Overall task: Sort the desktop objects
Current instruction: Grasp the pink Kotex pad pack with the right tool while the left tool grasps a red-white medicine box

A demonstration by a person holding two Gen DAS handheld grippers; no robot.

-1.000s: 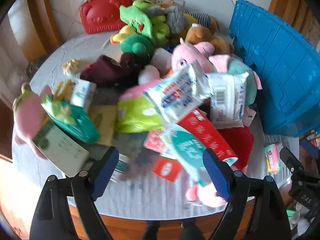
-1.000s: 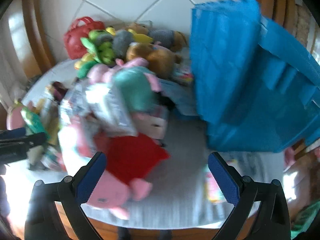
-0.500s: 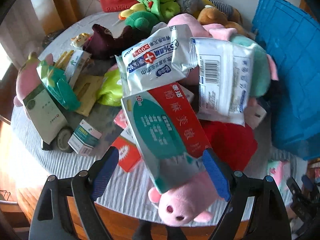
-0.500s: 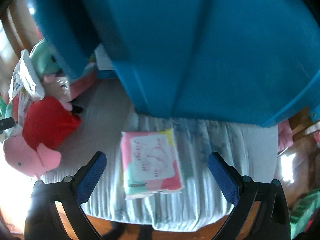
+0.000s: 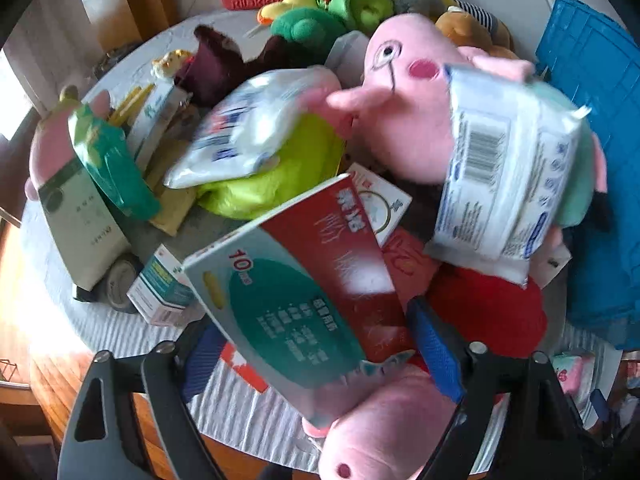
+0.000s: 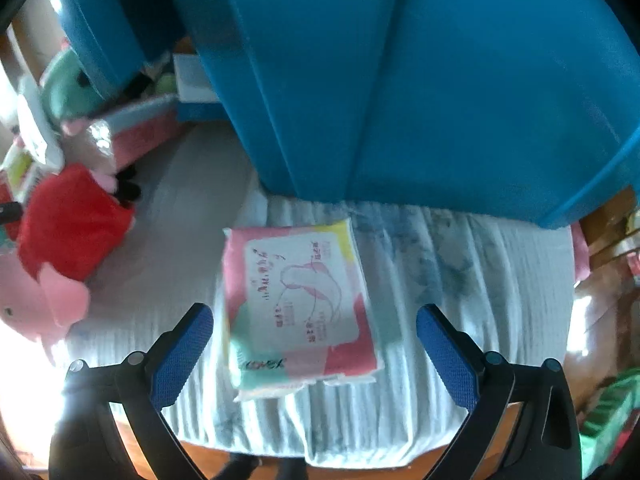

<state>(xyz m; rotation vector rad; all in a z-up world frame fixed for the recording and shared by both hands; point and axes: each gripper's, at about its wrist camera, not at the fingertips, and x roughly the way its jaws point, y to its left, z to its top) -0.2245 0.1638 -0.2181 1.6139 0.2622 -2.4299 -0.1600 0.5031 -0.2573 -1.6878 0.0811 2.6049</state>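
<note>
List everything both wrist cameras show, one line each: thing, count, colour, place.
blue crate: 1, blue, far right of the table
pink tissue pack: 1, pink and white, flat on the cloth in front of the crate
red-and-teal packet: 1, tilted atop the pile's near edge
white wipe packs: 2, white with blue print, on the plush pile
pink pig plush: at least 2, pink, mid pile
small medicine box: 1, teal-white, near left
left gripper: jaws opening, packet between them
right gripper: open, astride the tissue pack
</note>
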